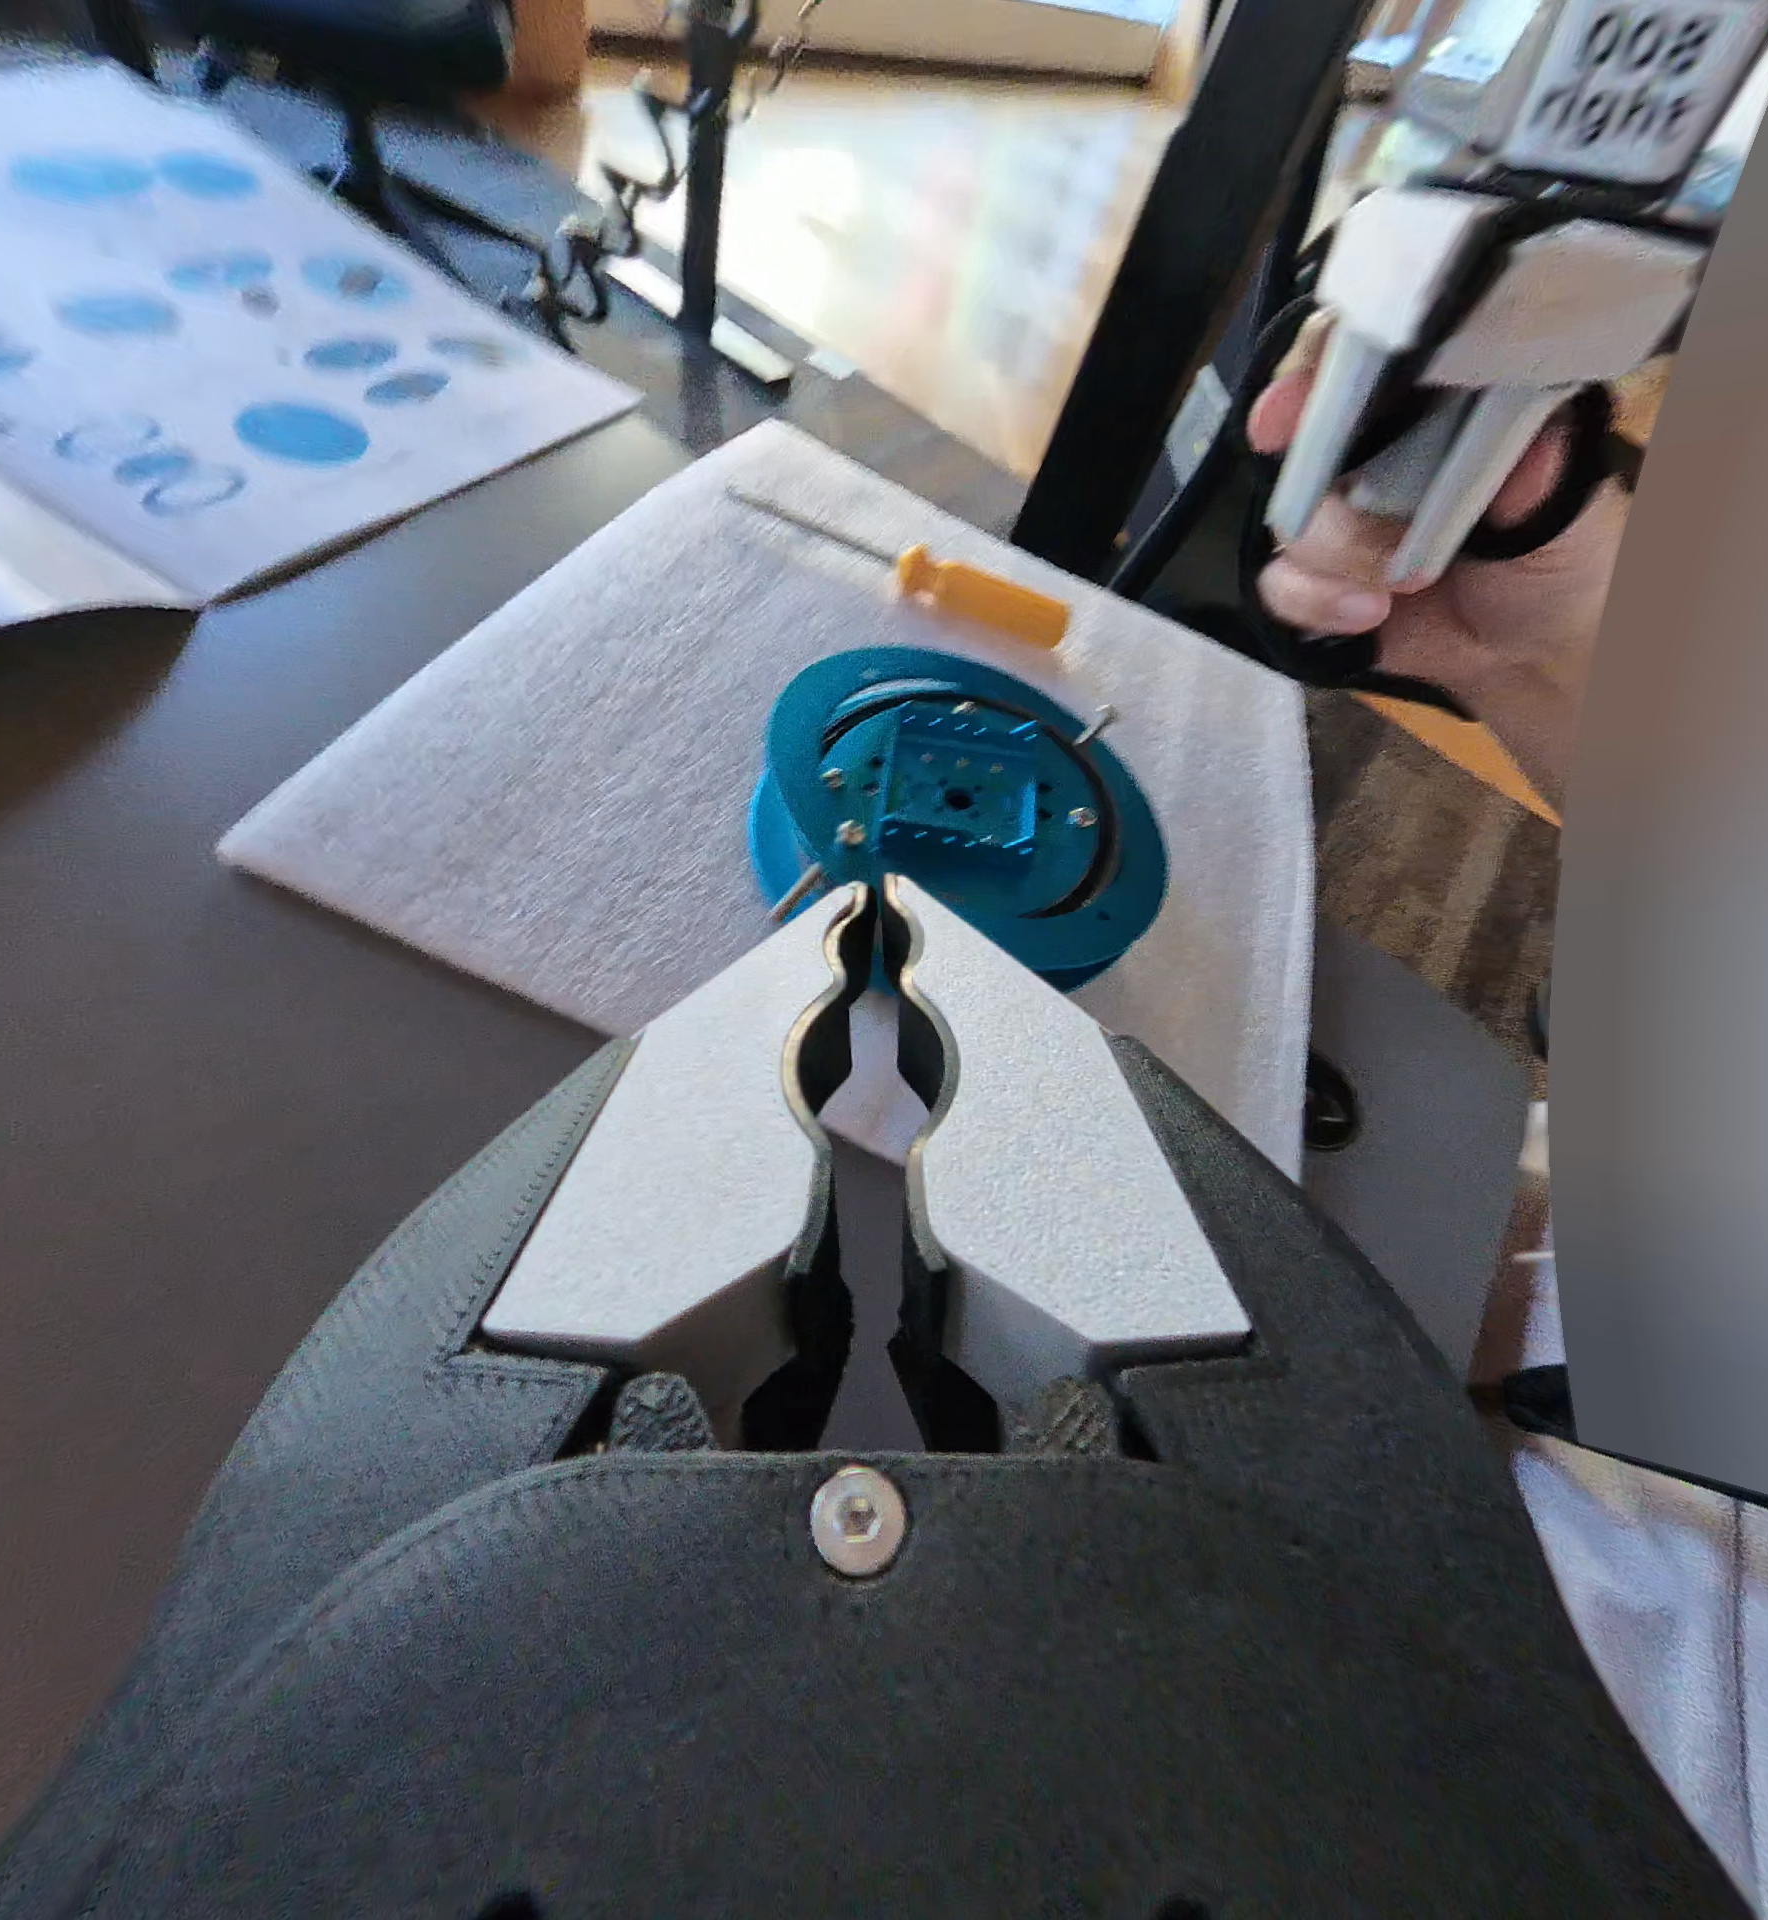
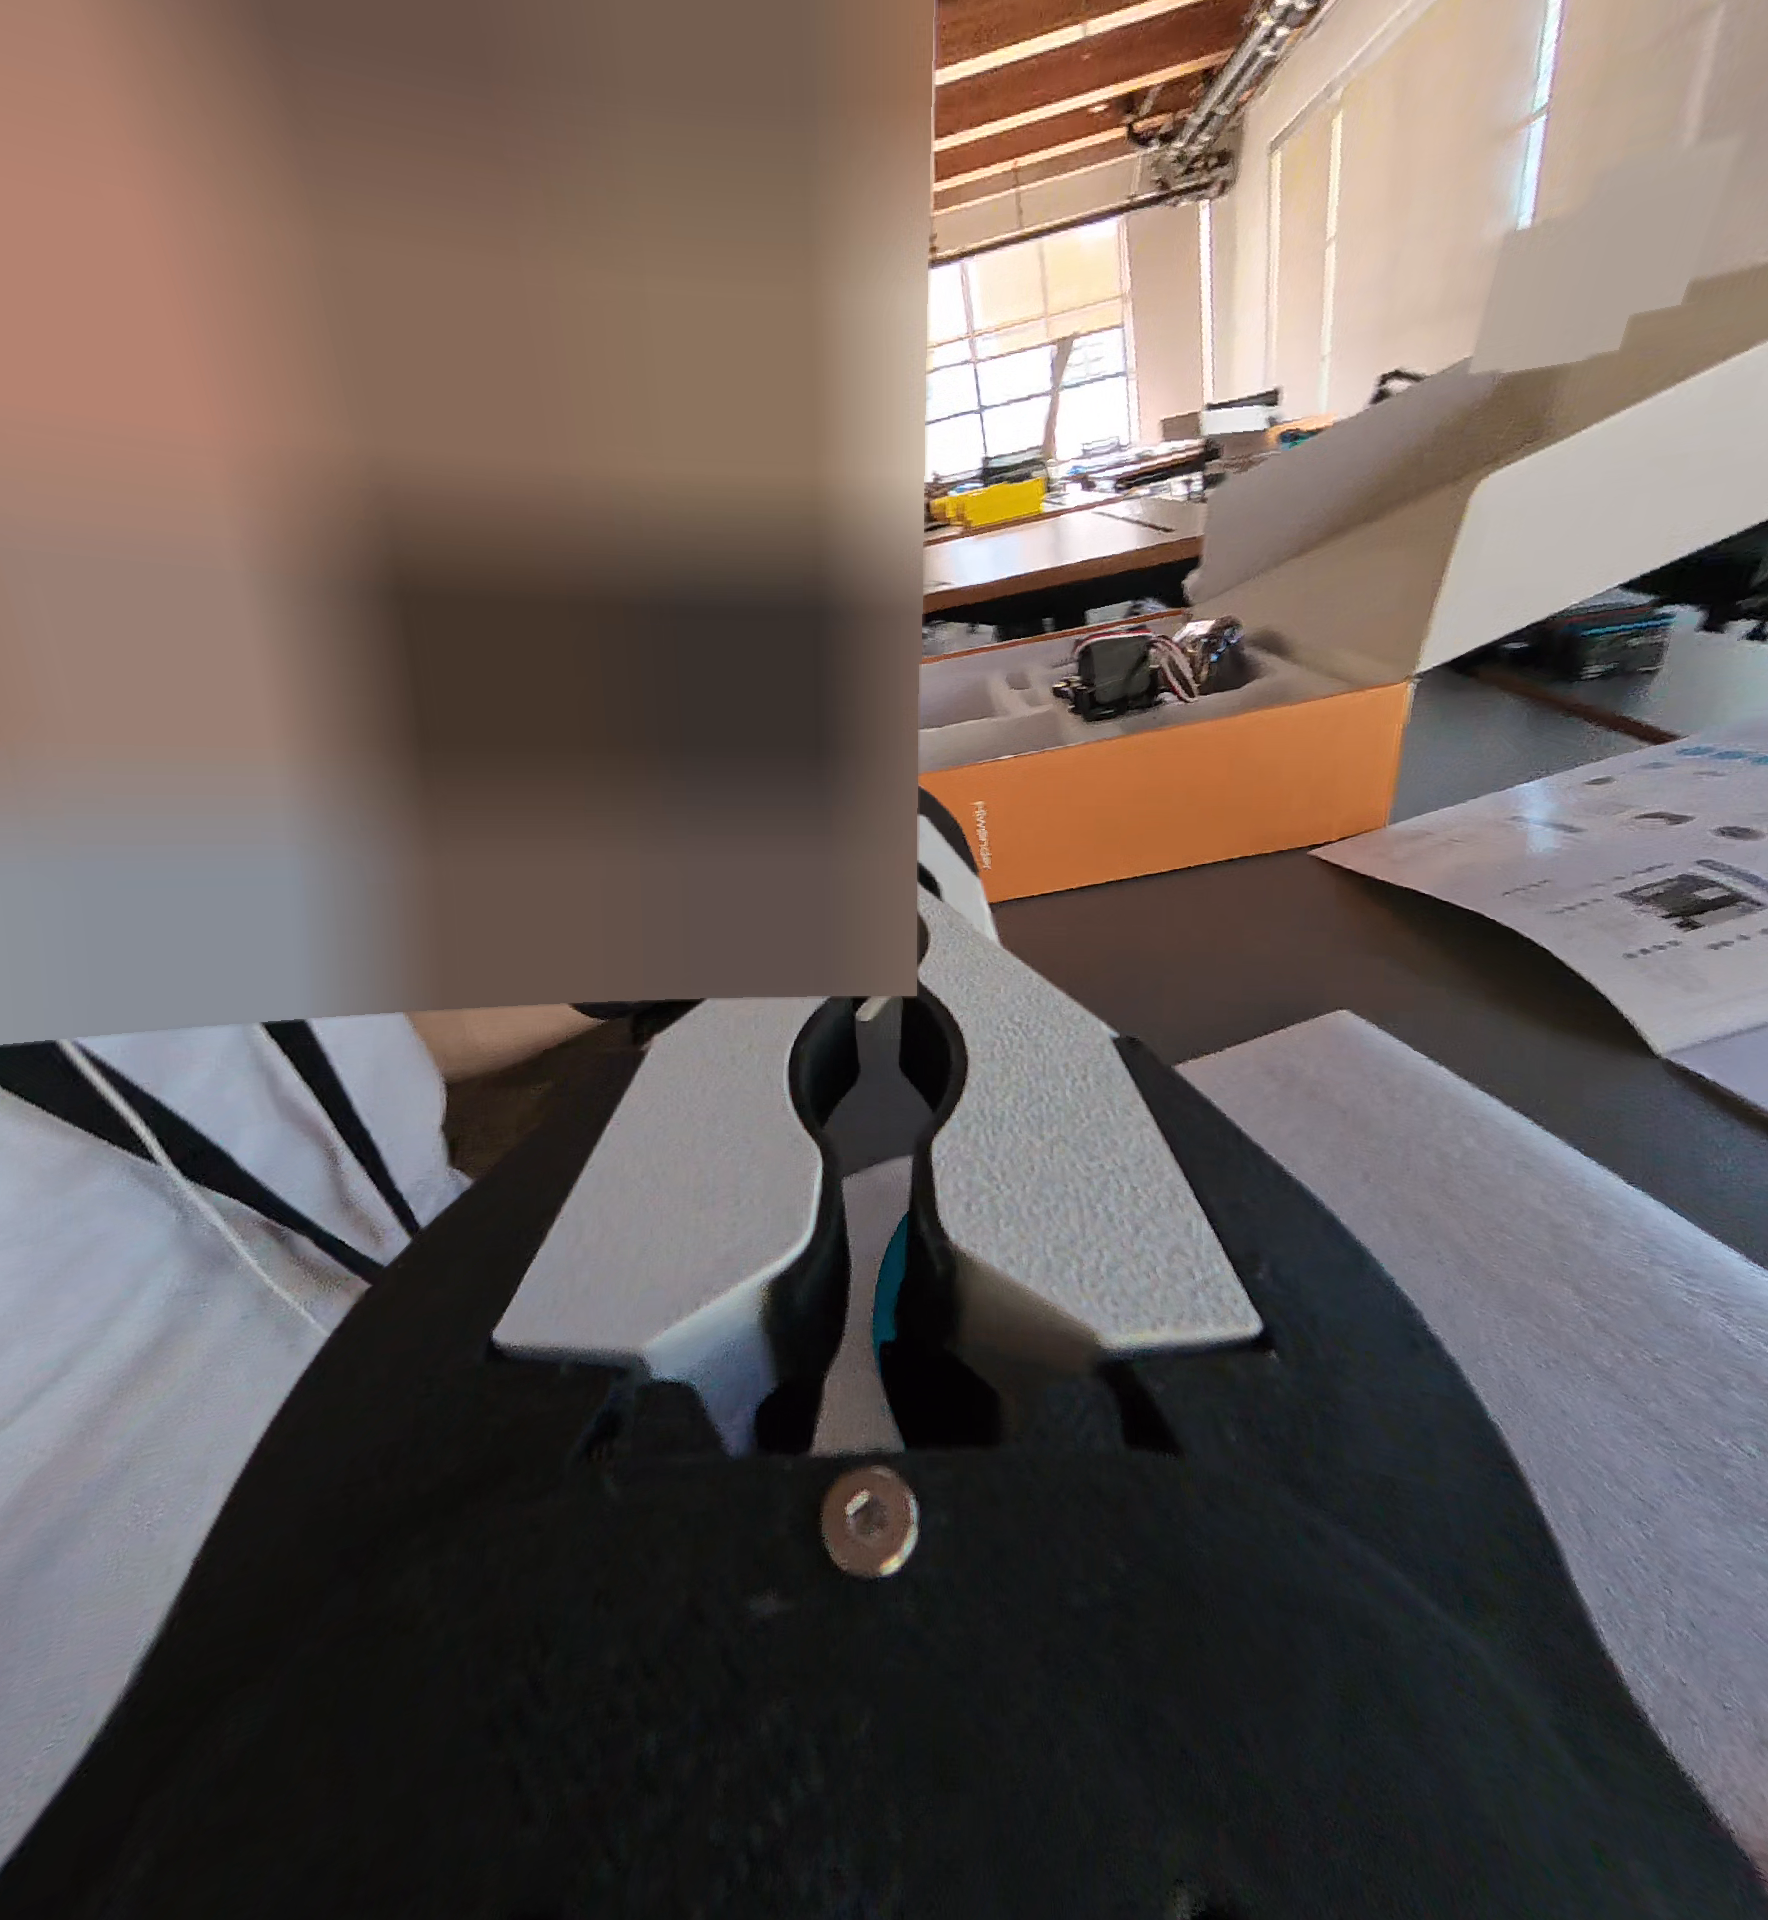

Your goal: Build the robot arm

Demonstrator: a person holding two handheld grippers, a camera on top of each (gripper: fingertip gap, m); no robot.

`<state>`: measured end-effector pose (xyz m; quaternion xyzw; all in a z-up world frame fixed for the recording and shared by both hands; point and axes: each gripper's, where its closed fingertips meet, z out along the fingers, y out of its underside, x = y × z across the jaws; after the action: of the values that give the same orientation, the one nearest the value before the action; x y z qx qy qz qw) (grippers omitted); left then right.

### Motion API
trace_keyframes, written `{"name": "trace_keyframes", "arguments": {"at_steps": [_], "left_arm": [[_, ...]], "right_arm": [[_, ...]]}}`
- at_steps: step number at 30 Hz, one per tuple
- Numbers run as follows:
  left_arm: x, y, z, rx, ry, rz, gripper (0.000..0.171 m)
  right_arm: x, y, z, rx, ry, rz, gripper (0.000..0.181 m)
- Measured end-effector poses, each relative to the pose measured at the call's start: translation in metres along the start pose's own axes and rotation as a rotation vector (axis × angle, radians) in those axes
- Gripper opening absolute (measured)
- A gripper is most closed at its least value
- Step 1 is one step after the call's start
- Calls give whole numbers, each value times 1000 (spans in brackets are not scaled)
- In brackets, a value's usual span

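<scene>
The left tongs (image 1: 880,888) are nearly closed, empty, at a blue wheel (image 1: 963,821) on a white pad (image 1: 568,769). The right tongs (image 1: 1363,525) are held aloft, slightly parted, empty.

The left tool (image 1: 878,894) had matt grey fingers (image 1: 1015,1091) of grainy finish, seated in a black plastic body with ribbed print lines and one bright metal screw. The right tool (image 2: 880,1023) showed the same pebbled grey and rough black plastic. The white mat (image 1: 568,748) looked fibrous, like felt. The blue wheel (image 1: 963,821) appeared anodised metal, satin, with small shiny screws. The screwdriver (image 1: 984,597) had a smooth orange plastic handle and thin metal shaft. The counter (image 1: 132,935) was dark and matt. The booklet (image 2: 1638,883) was glossy paper; the orange box (image 2: 1171,810) smooth card.
</scene>
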<state>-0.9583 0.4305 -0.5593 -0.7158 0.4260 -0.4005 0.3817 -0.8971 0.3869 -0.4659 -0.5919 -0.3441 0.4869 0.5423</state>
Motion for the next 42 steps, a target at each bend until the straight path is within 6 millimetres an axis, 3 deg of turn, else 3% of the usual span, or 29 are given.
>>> {"name": "trace_keyframes", "arguments": {"at_steps": [1, 3, 4, 6, 8, 11, 13, 15, 19, 21, 24, 26, 29, 31, 35, 42], "left_arm": [[9, -4, -1, 33, 36, 14, 0], [27, -11, -4, 103, 146, 15, 9], [38, -15, -8, 144, 223, 9, 22], [48, -27, -16, 236, 291, -36, 21], [49, -33, -24, 294, 273, -11, 3], [51, -36, -29, 334, 172, 150, 2], [47, -27, -24, 289, 86, 169, 22], [40, -19, -18, 280, 46, 83, 42], [34, -7, -11, 188, 79, -25, 45], [29, -5, -10, 156, 40, -37, 41], [20, 0, -7, 90, 1, -60, 35], [17, 4, -4, 49, 23, -118, 30], [13, 5, 1, 18, 78, -216, 24], [6, 7, 4, 2, 67, -248, 22], [-7, 11, 12, -51, 13, -289, 21], [-15, 15, 24, -124, 19, -313, 20]], "right_arm": [[-4, 1, -1, -4, 19, -23, 0], [-6, -1, -6, 8, 51, -20, 0], [-7, -1, -10, 20, 53, -2, 0], [-11, 1, -18, 39, 22, 66, 13], [-8, 9, -26, 13, 61, 103, 10], [2, 27, -40, -108, 249, -103, 3], [3, 40, -46, -228, 314, -215, 5], [5, 59, -50, -393, 338, -297, 13], [9, 88, -55, -609, 368, -415, 39], [13, 94, -57, -618, 386, -368, 43], [15, 82, -50, -472, 367, -119, 46], [30, 74, -50, -428, 391, 15, 32], [59, 72, -49, -517, 460, 205, 18], [62, 76, -33, -590, 448, 287, 15], [76, 97, -20, -772, 593, 217, 16], [87, 113, -15, -838, 707, 228, 10]]}}
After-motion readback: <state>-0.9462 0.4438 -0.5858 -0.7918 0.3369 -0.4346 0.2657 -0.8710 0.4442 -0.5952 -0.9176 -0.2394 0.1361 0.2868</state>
